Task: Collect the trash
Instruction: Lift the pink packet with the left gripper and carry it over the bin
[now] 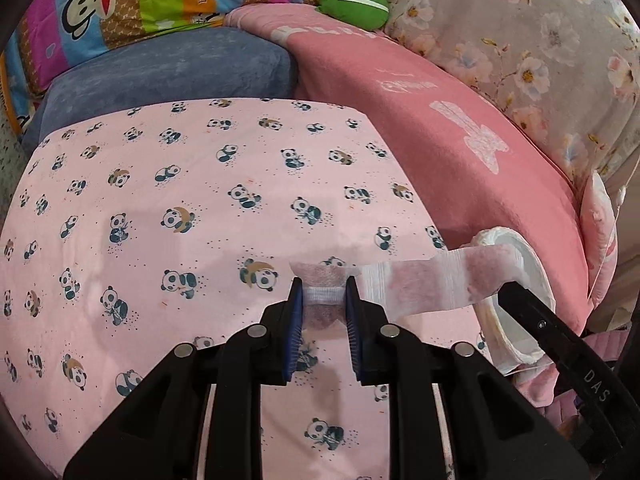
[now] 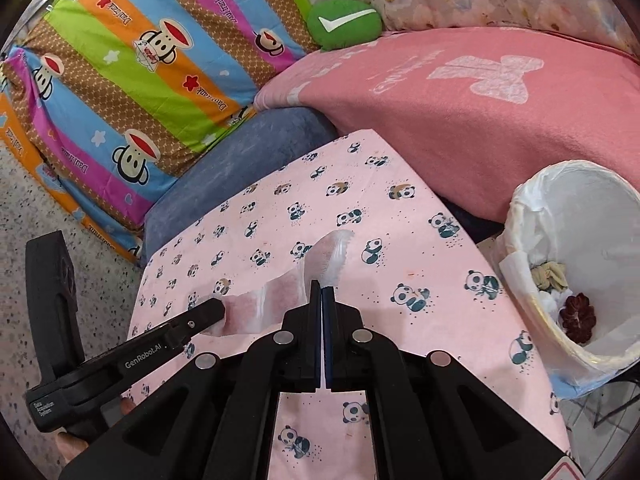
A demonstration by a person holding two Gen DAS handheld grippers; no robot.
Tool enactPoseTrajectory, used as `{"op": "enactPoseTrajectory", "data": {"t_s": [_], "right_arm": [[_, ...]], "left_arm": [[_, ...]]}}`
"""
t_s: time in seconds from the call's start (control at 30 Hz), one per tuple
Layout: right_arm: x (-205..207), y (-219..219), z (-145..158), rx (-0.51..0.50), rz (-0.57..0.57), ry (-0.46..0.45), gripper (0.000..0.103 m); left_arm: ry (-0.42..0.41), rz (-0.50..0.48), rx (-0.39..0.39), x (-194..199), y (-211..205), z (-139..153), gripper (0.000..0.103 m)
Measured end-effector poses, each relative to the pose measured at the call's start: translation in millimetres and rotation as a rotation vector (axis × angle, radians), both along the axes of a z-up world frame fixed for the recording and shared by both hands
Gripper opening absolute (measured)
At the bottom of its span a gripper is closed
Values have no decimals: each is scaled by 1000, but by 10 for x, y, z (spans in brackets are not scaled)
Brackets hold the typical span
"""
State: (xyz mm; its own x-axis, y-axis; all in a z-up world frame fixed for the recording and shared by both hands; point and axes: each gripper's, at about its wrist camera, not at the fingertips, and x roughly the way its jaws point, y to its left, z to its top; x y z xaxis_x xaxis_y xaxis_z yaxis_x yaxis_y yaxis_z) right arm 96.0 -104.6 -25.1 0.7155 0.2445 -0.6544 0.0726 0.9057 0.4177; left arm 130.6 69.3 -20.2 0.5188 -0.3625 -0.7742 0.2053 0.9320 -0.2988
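Observation:
A thin white translucent wipe (image 1: 420,284) is stretched between my two grippers above the pink panda-print cloth (image 1: 200,208). My left gripper (image 1: 323,294) is shut on the wipe's left end, which bunches between its blue pads. My right gripper (image 2: 322,289) is shut on the other end of the wipe (image 2: 276,300), whose tip sticks up past the fingers. In the right wrist view the left gripper (image 2: 208,312) comes in from the left; in the left wrist view the right gripper (image 1: 516,292) comes in from the right. A bin with a white liner (image 2: 560,208) stands at the right.
The bin holds some scraps, one dark red (image 2: 576,312). A pink blanket (image 2: 480,120), a blue cushion (image 2: 248,160), a striped monkey-print pillow (image 2: 140,80), a green check-mark cushion (image 2: 344,22) and floral fabric (image 1: 520,40) surround the cloth. Speckled floor (image 2: 40,208) lies at the left.

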Motion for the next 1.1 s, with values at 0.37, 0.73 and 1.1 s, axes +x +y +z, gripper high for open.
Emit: {"op": "enactPoseTrajectory", "data": {"t_s": [0.37,0.73,1.1], "right_arm": [[-627,-613,346,-1,-108,-72,3],[-992,-1299,443,17,-218,-102,3],[-1173,-1843,368,29,-309,-95,3]], "left_arm": [[-71,-143,48,-325,-786,294,20],[-111,-270,82,-506,-1517,419,20],[-106,-377,91,-565,-2079,377,20]]}}
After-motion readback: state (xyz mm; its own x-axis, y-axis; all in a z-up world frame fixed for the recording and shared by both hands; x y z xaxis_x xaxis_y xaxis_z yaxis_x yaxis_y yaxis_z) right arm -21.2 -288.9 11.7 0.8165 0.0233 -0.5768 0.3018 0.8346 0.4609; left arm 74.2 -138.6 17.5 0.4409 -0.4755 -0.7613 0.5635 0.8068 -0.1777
